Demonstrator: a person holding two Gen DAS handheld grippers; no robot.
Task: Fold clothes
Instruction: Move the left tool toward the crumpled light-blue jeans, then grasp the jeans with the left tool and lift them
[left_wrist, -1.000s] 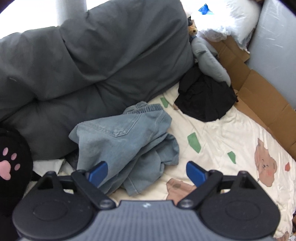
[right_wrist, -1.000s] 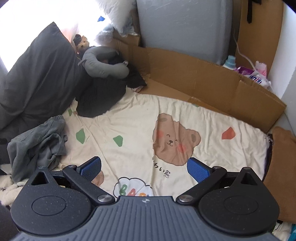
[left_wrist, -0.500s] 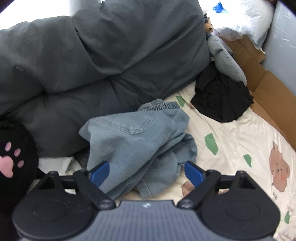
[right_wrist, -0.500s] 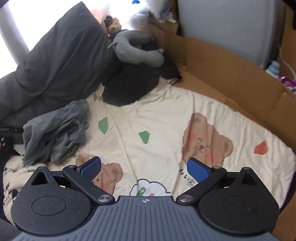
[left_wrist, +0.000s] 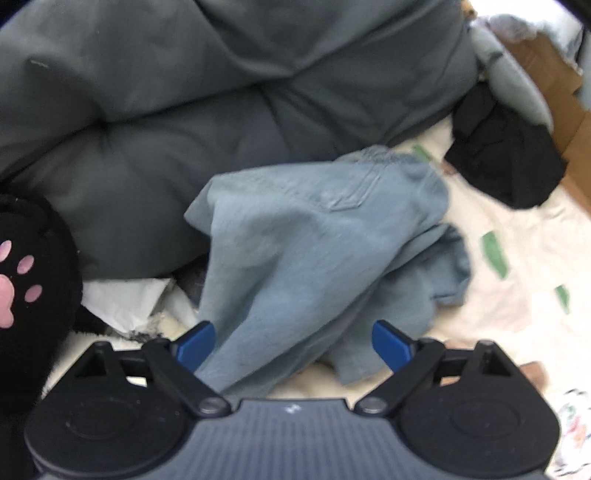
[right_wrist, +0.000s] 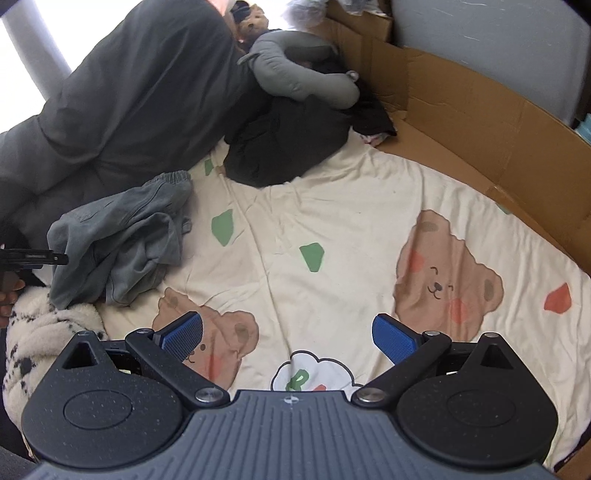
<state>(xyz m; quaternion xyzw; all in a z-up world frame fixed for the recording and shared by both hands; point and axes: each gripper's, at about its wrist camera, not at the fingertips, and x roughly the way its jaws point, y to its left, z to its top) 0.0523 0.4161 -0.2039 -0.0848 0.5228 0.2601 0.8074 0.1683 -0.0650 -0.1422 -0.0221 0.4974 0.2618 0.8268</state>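
Note:
A crumpled pair of light blue denim shorts (left_wrist: 325, 251) lies on the cream bear-print sheet (left_wrist: 524, 236) against a dark grey duvet. My left gripper (left_wrist: 293, 341) is open, its blue pads on either side of the near hem of the shorts, close above the cloth. In the right wrist view the same shorts (right_wrist: 122, 236) lie at the left, and the left gripper's tip (right_wrist: 33, 256) shows beside them. My right gripper (right_wrist: 290, 338) is open and empty above the sheet (right_wrist: 332, 221), well right of the shorts.
A dark grey duvet (left_wrist: 221, 92) rises behind the shorts. A black garment (right_wrist: 288, 147) and a grey neck pillow (right_wrist: 299, 74) lie at the far edge. Cardboard walls (right_wrist: 480, 118) line the right side. A black paw-print plush (left_wrist: 26, 280) and a fluffy spotted blanket (right_wrist: 40, 343) are at the left.
My left gripper has moved forward and down onto the shorts, which now fill its view. My right gripper has swung left and closer to the sheet. Both jaws stayed open.

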